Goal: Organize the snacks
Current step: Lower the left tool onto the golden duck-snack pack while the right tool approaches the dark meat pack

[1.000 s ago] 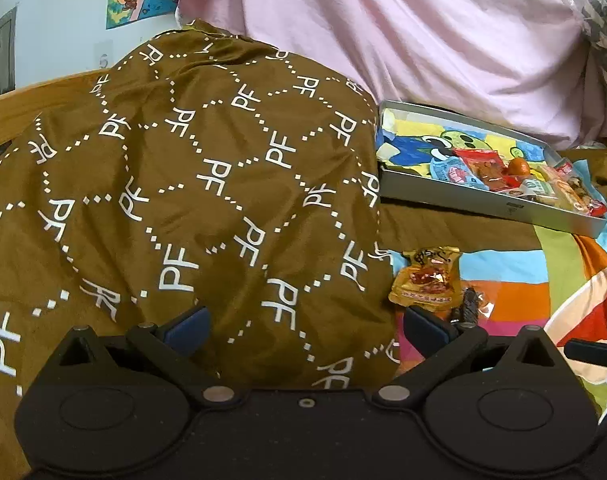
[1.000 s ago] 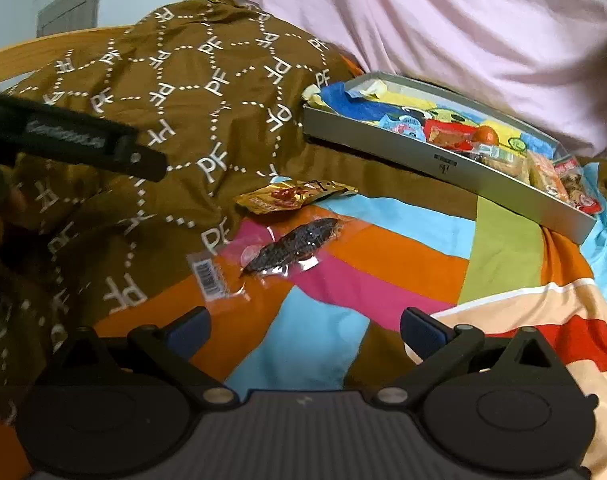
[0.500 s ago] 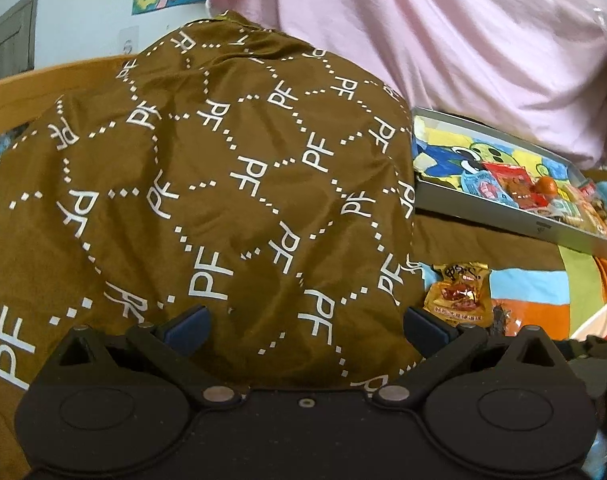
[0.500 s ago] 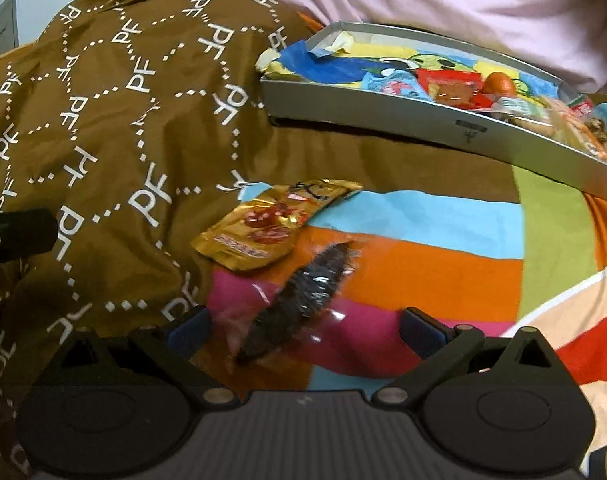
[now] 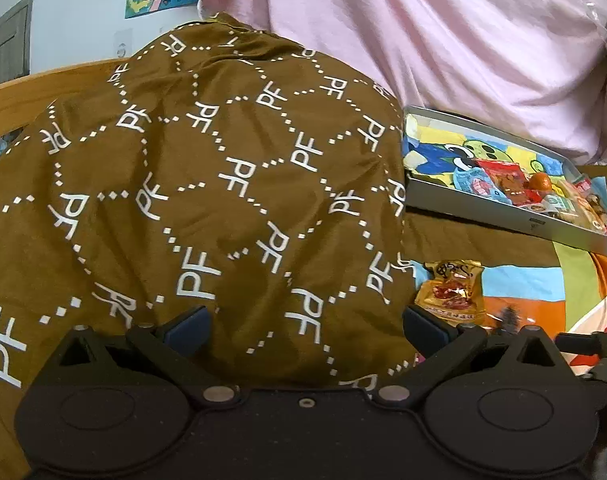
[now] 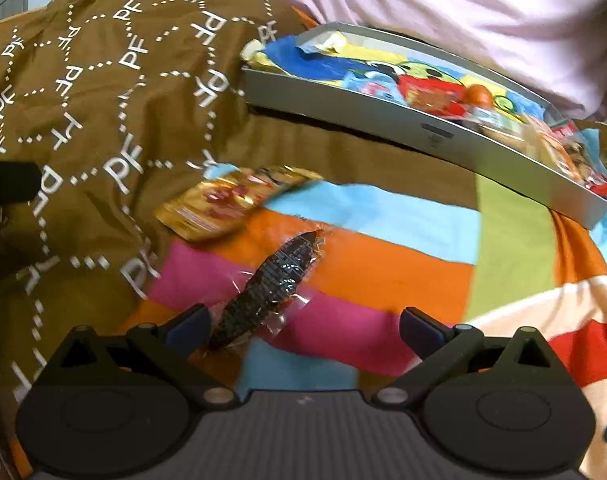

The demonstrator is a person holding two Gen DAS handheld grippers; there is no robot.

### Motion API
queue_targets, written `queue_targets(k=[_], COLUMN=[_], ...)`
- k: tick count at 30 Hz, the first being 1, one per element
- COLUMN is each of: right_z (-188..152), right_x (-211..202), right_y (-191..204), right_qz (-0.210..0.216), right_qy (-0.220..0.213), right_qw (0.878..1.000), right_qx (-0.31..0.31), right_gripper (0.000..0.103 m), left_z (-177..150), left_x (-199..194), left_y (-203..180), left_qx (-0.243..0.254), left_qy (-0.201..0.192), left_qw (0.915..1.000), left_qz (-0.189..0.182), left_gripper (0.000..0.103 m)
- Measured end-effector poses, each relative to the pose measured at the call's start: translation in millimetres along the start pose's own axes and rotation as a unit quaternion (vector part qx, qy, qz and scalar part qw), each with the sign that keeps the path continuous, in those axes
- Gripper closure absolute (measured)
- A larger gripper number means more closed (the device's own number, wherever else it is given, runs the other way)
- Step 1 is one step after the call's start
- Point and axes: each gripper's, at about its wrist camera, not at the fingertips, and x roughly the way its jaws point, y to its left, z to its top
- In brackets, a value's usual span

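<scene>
The right wrist view showed what the left barely caught: a dark snack in a clear wrapper (image 6: 271, 284) lay on the striped bedspread (image 6: 383, 256), its near end just beside the left finger of the right gripper (image 6: 303, 326), whose fingers were spread wide and held nothing. A gold snack packet (image 6: 231, 204) lay just beyond it, at the edge of the brown blanket (image 6: 103, 80). The grey tray (image 6: 443, 136) with several snacks in it sat farther back on the bed.

The left wrist view was mostly filled by the brown blanket (image 5: 223, 184), with the gold snack packet (image 5: 451, 292) and the tray (image 5: 483, 212) off to the right. The left gripper (image 5: 305, 322) also had its fingers released and empty.

Compared with a second earlier, the right gripper had come much closer to the dark snack, which now lay partly between its fingers. The left gripper's view had shifted, so the tray and packet sat farther right.
</scene>
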Motion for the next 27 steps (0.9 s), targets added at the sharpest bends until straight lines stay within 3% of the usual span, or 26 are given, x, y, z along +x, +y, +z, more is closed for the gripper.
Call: queue_targets(k=[10,18,27], right_z=[-25.9,-22.1,-12.2], right_x=[-24.1,-28.7,-31.8], right_y=[-57.5,-76.8,-85.3], right_qz=[0.025,0.047,0.087], right_qy=[-0.013,-0.017,-0.005], right_qw=[0.999,0.999,0.995], right_qx=[-0.034,0.011,0.048], right_gripper=[0.001,0.001,0.001], left_z=[-4.6,8.2,27.1], left_x=[7.6,32.7,66.8], left_y=[-40.8,-78.4,-98.7], left_qx=[0.028,0.018,0.006], left_qy=[0.018,0.035,0.054], left_qw=[0.9992,0.9987,0.9983], left_qz=[-0.021,-0.033,-0.022], left_gripper=[0.001,0.001,0.001])
